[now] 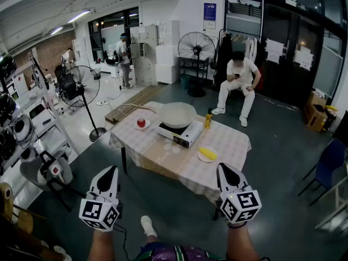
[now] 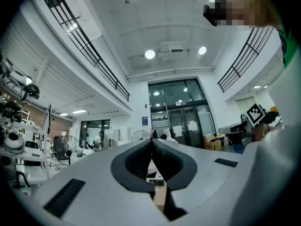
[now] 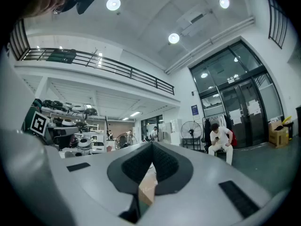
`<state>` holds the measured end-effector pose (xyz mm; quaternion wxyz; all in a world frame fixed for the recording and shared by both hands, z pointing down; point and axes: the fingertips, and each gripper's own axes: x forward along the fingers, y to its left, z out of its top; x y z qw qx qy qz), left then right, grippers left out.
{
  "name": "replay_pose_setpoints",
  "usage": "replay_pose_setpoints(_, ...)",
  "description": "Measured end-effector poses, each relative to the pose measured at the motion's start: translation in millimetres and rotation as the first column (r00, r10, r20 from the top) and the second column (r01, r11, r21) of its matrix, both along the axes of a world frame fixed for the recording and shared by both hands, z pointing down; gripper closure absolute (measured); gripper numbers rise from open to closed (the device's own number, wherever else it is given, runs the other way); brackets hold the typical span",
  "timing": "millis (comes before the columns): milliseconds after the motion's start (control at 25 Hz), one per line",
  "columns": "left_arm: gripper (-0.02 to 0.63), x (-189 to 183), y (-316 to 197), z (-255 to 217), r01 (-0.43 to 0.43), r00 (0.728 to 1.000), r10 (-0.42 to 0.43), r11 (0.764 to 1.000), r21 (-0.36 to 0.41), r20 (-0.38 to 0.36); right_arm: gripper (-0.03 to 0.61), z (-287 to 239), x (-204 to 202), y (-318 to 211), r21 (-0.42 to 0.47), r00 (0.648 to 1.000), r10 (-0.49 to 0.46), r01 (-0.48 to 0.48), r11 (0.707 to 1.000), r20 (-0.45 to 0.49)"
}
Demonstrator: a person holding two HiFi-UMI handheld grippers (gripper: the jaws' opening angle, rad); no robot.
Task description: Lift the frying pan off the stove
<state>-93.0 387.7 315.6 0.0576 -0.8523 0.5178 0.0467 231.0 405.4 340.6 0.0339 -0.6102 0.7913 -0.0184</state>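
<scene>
A white frying pan [image 1: 177, 115] sits on a portable stove [image 1: 180, 133] in the middle of a table with a checked cloth [image 1: 228, 144]. Both grippers are held low near my body, well short of the table's near edge. My left gripper [image 1: 112, 169] points toward the table's left part, jaws together with nothing between them. My right gripper [image 1: 222, 167] points toward the table's right corner, also shut and empty. In the left gripper view the jaw tips [image 2: 151, 141] meet, and a sliver of the stove shows below them. The right gripper view shows its tips [image 3: 152, 145] touching too.
On the table are a red thing on a small plate [image 1: 141, 123], a yellow bottle [image 1: 207, 119] and a yellow item on a plate [image 1: 207, 154]. A standing fan [image 1: 79, 88] stands left, a seated person [image 1: 238, 79] behind, a blue chair [image 1: 328, 161] right, and shelves [image 1: 22, 124] far left.
</scene>
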Motion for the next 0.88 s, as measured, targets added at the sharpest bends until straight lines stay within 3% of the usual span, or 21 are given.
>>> replay_pose_setpoints(600,0.591,-5.3,1.3,7.4,0.001,1.000,-0.001,1.000,-0.014,-0.023,0.574,3.8,-11.5,-4.4,-0.011,1.000,-0.008,0.008,1.000,-0.021)
replay_pose_setpoints(880,0.591,-9.6,-6.4,11.2,0.006,1.000,-0.006,1.000,-0.020,-0.012,0.572,3.6,-15.9,-11.6,0.000,0.998,-0.037,0.037,0.999,0.047)
